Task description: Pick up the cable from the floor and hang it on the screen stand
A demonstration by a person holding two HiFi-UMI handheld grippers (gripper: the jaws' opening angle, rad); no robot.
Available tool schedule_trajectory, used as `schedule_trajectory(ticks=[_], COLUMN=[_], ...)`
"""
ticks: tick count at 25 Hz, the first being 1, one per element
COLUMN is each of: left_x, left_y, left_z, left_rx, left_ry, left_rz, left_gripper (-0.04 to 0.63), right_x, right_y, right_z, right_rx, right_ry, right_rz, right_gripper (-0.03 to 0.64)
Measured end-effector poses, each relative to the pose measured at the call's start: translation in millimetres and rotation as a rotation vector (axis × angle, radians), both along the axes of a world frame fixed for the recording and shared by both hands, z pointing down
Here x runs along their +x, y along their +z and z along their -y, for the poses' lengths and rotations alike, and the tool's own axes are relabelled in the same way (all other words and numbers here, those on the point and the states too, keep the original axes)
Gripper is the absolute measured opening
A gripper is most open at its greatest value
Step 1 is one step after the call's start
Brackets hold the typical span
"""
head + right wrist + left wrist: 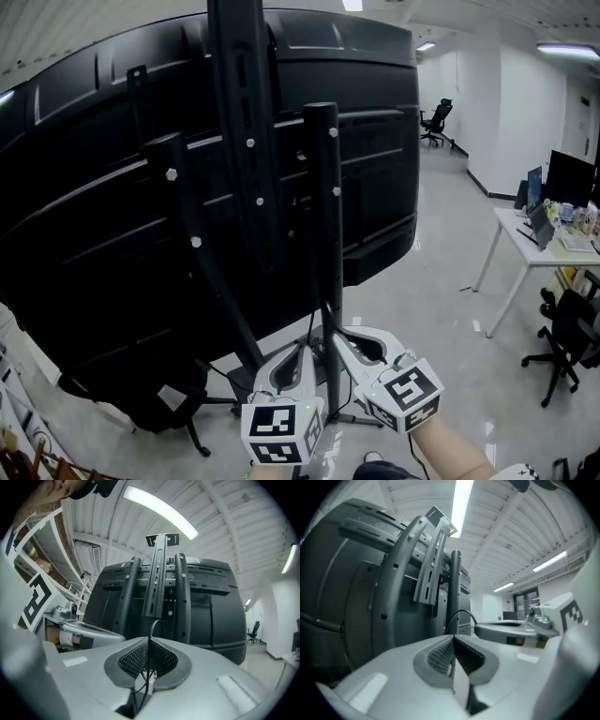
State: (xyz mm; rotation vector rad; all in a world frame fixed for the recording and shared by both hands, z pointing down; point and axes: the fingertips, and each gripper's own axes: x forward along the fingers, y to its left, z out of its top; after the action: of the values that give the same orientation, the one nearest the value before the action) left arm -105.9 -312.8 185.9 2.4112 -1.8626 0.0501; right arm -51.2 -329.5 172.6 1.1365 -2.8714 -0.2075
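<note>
**Cable clamped in both grippers; stand post rises between them**

The left gripper (453, 638) is closed, its ribbed pads pressed together on the cable (461, 615), which arches out of the tips as a thin black loop. The right gripper (149, 640) is likewise clamped on the cable (153, 629). A short bend stands above its tips, and the strand runs down between the pads. The cable is thus off the floor (441, 309) and held at two places, though its slack cannot be traced in the head view.

In the head view both grippers are held low and close together, pointed up and forward at the back of the screen (94, 187). The left gripper (302, 354) is just left of the foot of an upright post (323, 234) of the screen stand (239, 141). The right gripper (339, 336) is just right of that post, so the post rises between them.

The post's long axis is close to vertical, and its free top end lies well above both grippers. The coming move is therefore judged to be a lift along that axis, with the held span carried over the top end or onto a bracket. The right gripper appears slightly the nearer to the post. Which part of the stand is meant to take the cable cannot be told.
</note>
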Motion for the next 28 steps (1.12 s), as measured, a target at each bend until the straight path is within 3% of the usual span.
schedule_trajectory(ticks=[9, 19, 23, 28], left_x=[34.1, 14.7, 8.9, 11.5], left_y=[-116.1, -237.9, -265.6, -267.5], left_z=[71.9, 118.7, 122.0, 127.9], left_rx=[0.164, 0.290, 0.321, 0.298], left_ry=[-0.017, -0.203, -0.239, -0.253], left_rz=[-0.024, 0.098, 0.119, 0.150], left_gripper=[0.008, 0.008, 0.008, 0.008], right_x=[26.5, 25.0, 23.3, 30.8], right_y=[-135.0, -268.9, -309.5, -319.1], right_z=[58.6, 100.5, 117.9, 154.3], right_rx=[0.258, 0.469, 0.491, 0.407], right_ry=[-0.045, -0.046, -0.005, 0.069], right_rz=[-0.038, 0.020, 0.027, 0.005], right_gripper=[0.014, 0.018, 0.018, 0.017])
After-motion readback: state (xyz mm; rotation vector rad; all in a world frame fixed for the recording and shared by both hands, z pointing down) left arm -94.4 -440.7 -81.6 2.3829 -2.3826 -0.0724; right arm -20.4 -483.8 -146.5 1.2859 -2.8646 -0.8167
